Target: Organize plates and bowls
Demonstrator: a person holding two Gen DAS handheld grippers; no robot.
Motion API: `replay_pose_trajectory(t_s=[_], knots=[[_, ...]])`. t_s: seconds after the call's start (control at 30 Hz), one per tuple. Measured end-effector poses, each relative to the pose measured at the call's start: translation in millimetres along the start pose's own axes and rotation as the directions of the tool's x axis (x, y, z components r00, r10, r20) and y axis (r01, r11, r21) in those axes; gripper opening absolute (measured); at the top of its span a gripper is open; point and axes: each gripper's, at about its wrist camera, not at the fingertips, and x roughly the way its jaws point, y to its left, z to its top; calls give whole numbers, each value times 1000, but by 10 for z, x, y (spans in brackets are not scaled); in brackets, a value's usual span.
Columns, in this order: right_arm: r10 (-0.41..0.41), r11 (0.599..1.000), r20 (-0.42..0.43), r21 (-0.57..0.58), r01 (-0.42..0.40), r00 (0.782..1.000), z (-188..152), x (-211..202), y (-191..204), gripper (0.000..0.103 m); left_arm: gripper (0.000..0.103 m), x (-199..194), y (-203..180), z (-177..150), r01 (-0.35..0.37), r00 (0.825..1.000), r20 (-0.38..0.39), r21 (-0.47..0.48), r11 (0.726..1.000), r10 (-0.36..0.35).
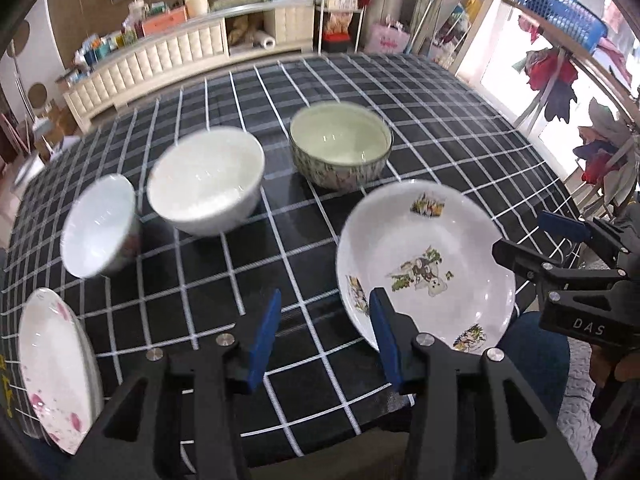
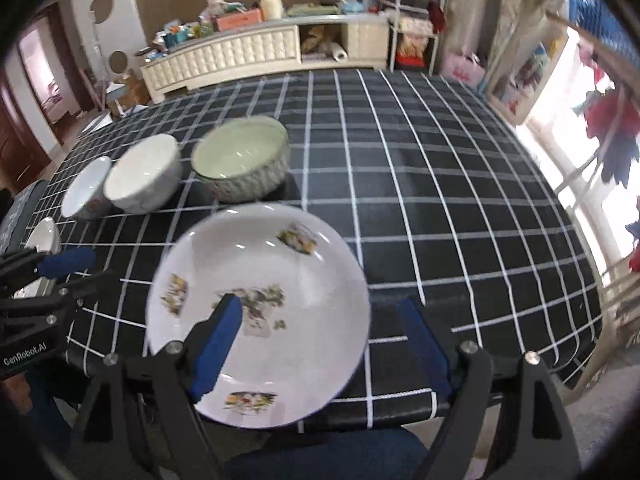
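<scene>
My left tool (image 1: 324, 332) stood wide, its blue pads apart over bare checked cloth (image 1: 248, 240) near the desk's front edge, holding nothing. My right tool (image 2: 324, 344) stood wide too, one pad (image 2: 218, 344) over the picture plate (image 2: 260, 292) and the other pad beyond its rim at 3 o'clock; whether the pad touched the plate I could not tell. In the left view that plate (image 1: 424, 264) lay at 2 o'clock from my left tool, near the front edge, with the right tool (image 1: 560, 248) beside its rim at 3 o'clock. Behind the plate at 12 o'clock sat the green bowl (image 1: 340, 144), upright and just apart from the plate. At 9 o'clock from the green bowl sat the white bowl (image 1: 206, 180), and beside that, again at 9 o'clock, the small bowl (image 1: 100, 224); these two looked close to touching, though blur hid the gap. A pink plate (image 1: 52, 360) lay at 8 o'clock from my left tool, at the desk's left front edge. From the right view the three bowls ran in a row: green (image 2: 240, 160), white (image 2: 142, 174), small (image 2: 86, 192), with my left tool (image 2: 64, 264) at 9 o'clock from the picture plate. A cream cabinet (image 1: 168, 60) stood beyond the desk at 12 o'clock.
</scene>
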Motion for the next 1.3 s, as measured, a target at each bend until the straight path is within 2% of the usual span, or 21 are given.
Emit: replay_pose_trajectory(t_s=[0.3,0.5,0.53,0.57,0.6,0.7,0.83,1.03,1.13,1.3], knots=[[19,999,-58,36,-17,998,-57,257,-139,84,42,430,-47,-6,45,995,-93,-6,999,-45],[38,998,-111,59,-31,993,-43,425,-158,49,24,607,-76,29,72,988,-134,-3,997,-72],[36,998,-120,59,-29,992,-47,448,-162,39,20,631,-76,34,76,987,-141,-6,997,-76],[35,998,-125,60,-28,992,-48,457,-166,34,18,657,-79,36,80,986,-149,-9,997,-81],[35,998,-128,63,-27,991,-51,459,-171,34,14,677,-90,41,94,984,-153,-7,996,-94],[46,997,-132,70,-37,990,-52,455,-191,28,14,700,-110,68,90,983,-158,-1,996,-89],[38,998,-122,63,-30,992,-106,421,-214,28,14,706,-86,78,102,982,-161,-19,995,-103],[19,992,-122,126,-3,992,-113,402,-195,28,15,689,-185,42,40,989,-145,28,999,-35],[30,987,-105,158,-13,994,-126,350,-202,25,15,679,-151,25,44,987,-153,10,999,-42],[17,990,-90,144,-3,996,-119,275,-84,25,15,593,-34,-25,45,989,-143,-8,999,-46]])
